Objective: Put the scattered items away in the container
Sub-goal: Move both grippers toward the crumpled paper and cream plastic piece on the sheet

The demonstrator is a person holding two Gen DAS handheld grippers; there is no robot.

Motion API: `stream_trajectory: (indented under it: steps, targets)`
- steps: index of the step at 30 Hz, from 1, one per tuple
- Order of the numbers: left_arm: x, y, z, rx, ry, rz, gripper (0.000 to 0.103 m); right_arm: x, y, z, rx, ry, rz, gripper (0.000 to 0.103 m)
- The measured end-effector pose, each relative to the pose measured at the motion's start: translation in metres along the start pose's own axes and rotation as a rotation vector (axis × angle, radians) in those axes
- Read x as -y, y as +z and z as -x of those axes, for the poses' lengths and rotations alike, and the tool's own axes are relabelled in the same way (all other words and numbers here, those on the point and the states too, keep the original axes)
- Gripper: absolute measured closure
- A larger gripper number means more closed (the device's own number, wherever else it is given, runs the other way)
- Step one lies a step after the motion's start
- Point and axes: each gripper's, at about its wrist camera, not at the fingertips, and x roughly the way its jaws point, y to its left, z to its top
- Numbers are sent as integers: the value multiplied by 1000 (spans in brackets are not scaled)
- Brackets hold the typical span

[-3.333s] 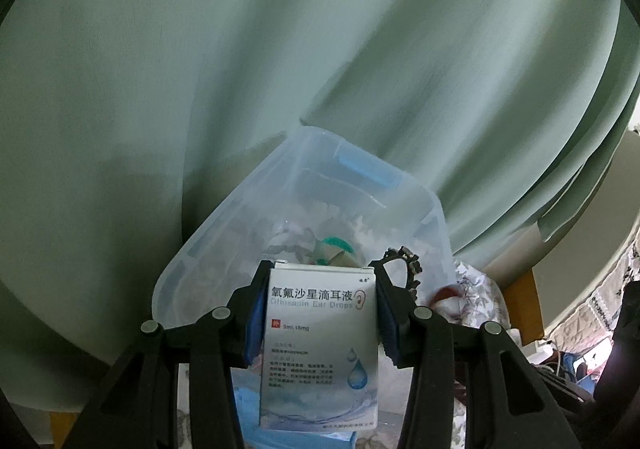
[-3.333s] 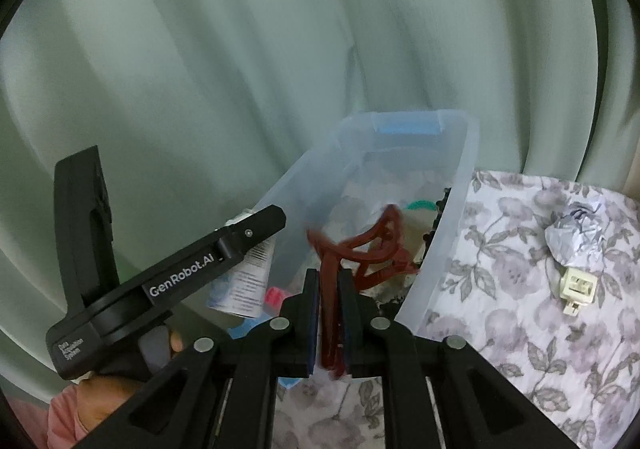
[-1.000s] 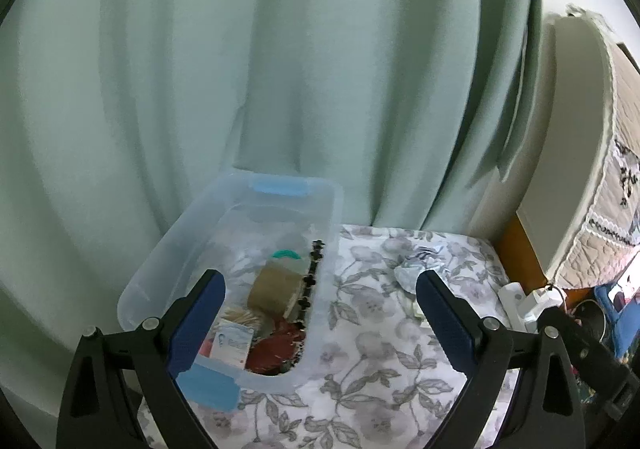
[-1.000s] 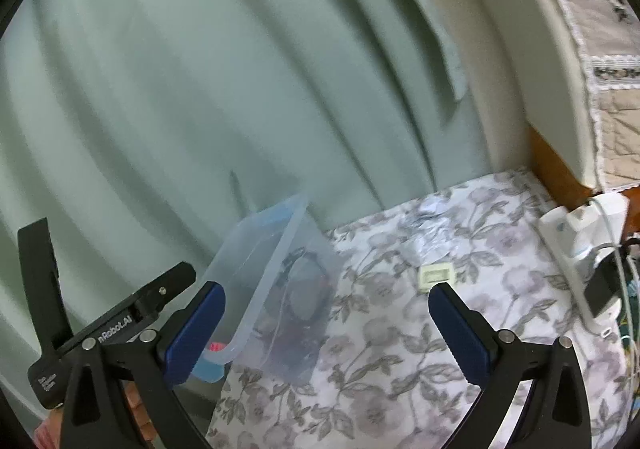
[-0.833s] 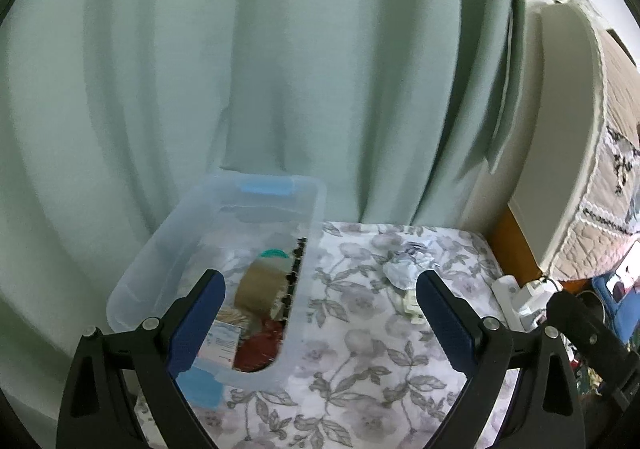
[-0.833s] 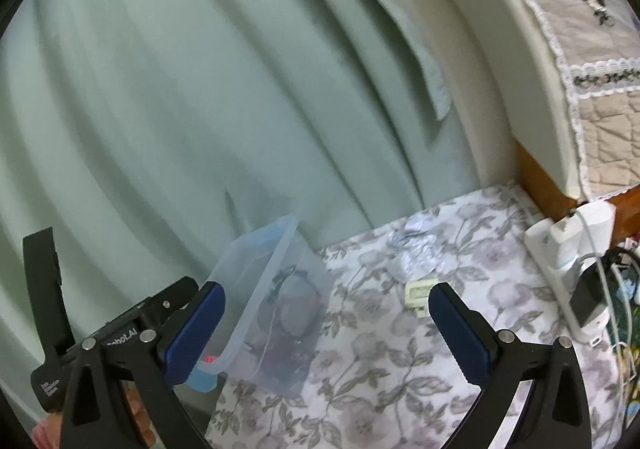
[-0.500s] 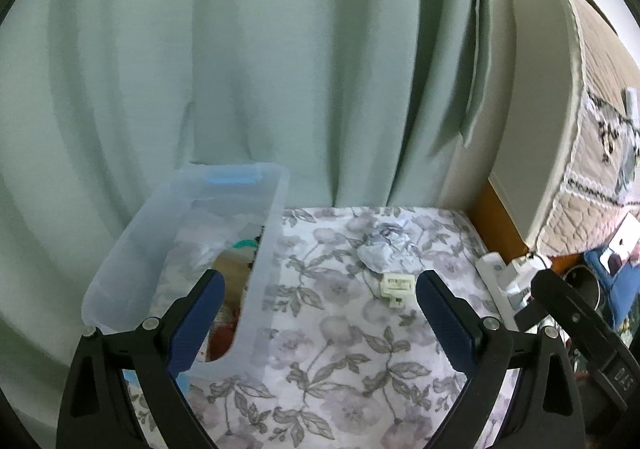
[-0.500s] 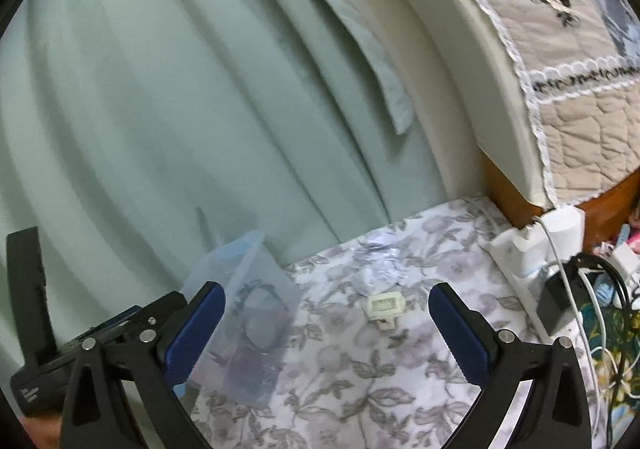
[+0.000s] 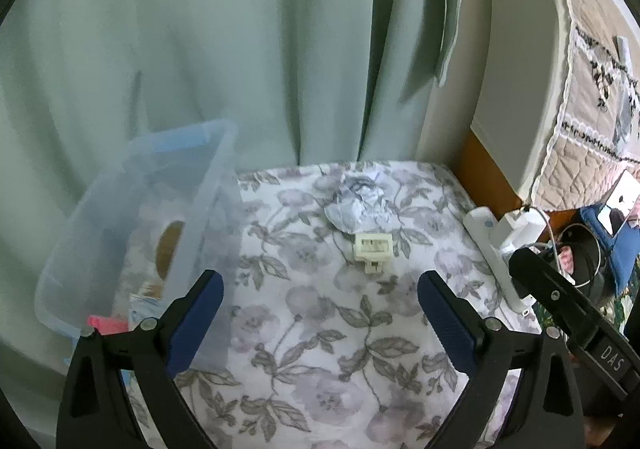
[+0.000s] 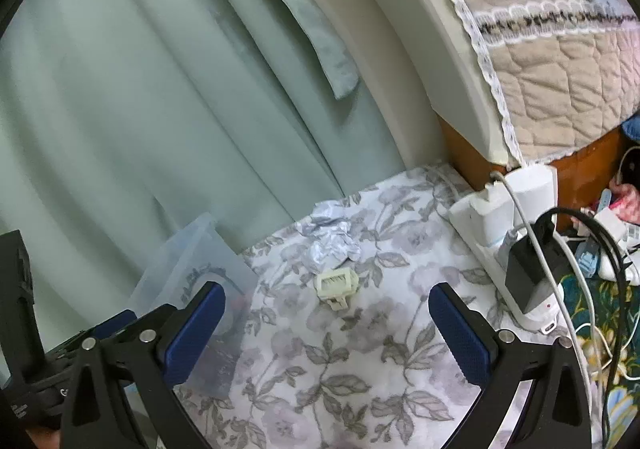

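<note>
Two things are left out on the flowery cloth (image 9: 320, 329): a crumpled ball of foil (image 9: 358, 205) and a small cream plastic clip (image 9: 373, 247) lying just in front of it, close enough that they may be touching. The clear plastic box (image 9: 132, 209) is seen at the left of the cloth, and a roll of brown tape (image 9: 168, 249) and other bits can be made out inside it. The left gripper (image 9: 318, 313) is held wide open with nothing in it, and the right gripper (image 10: 326, 323) is wide open and empty too; both are held above the cloth, short of the two things. The foil ball looks very light and soft, so it would likely be squashed if squeezed hard, and it is best pinched gently across its fat middle. The clip looks light, hard and a bit smooth, so it could slip or flip away; it is probably best taken by its two flat long sides. A white power strip (image 10: 500, 233) with plugs and wires is seen near the right edge and should not be bumped.
</note>
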Motion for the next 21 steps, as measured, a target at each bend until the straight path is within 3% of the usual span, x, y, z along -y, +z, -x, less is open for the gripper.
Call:
stream_trajectory:
  steps: [21]
  targets:
    - [12, -17, -97, -162, -82, 10, 0, 27, -18, -55, -141, -62, 38, 0]
